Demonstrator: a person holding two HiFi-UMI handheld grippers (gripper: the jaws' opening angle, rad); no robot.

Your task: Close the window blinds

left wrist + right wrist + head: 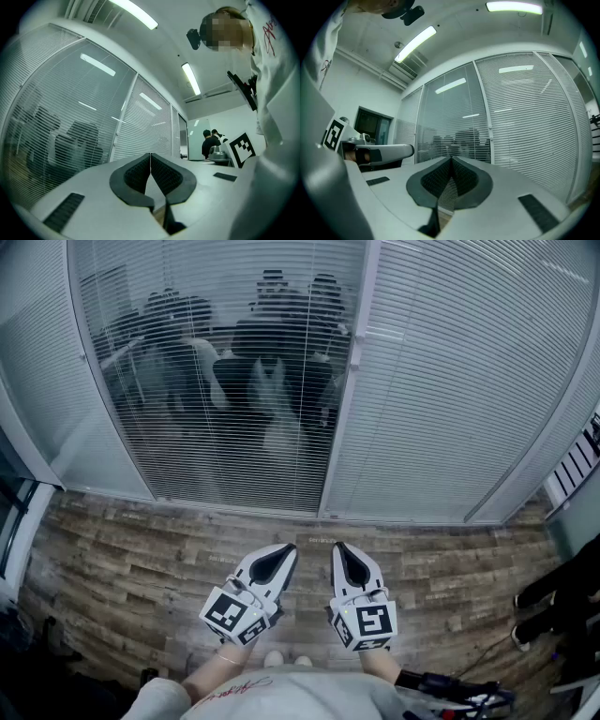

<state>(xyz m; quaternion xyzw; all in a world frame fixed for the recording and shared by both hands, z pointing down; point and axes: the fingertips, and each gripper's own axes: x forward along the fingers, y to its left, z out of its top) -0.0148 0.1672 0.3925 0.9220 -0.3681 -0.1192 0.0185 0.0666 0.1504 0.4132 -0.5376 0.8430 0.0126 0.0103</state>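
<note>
The window blinds hang inside a glass wall ahead of me. The left pane's blinds (225, 381) have their slats turned open, and office chairs and seated people show through them. The right pane's blinds (459, 381) are turned closed and read as plain white. My left gripper (292, 548) and right gripper (337, 547) are side by side low in the head view, above the floor and well short of the glass. Both point at the wall, shut with nothing between the jaws. The open-slat pane (61, 140) appears in the left gripper view, and again (454, 126) in the right gripper view.
A white frame post (349, 390) separates the two panes. Wood-plank floor (141, 559) runs up to the wall's base. Another person's dark legs and shoes (548, 601) stand at the right edge. Two people (209, 142) stand far off by a door.
</note>
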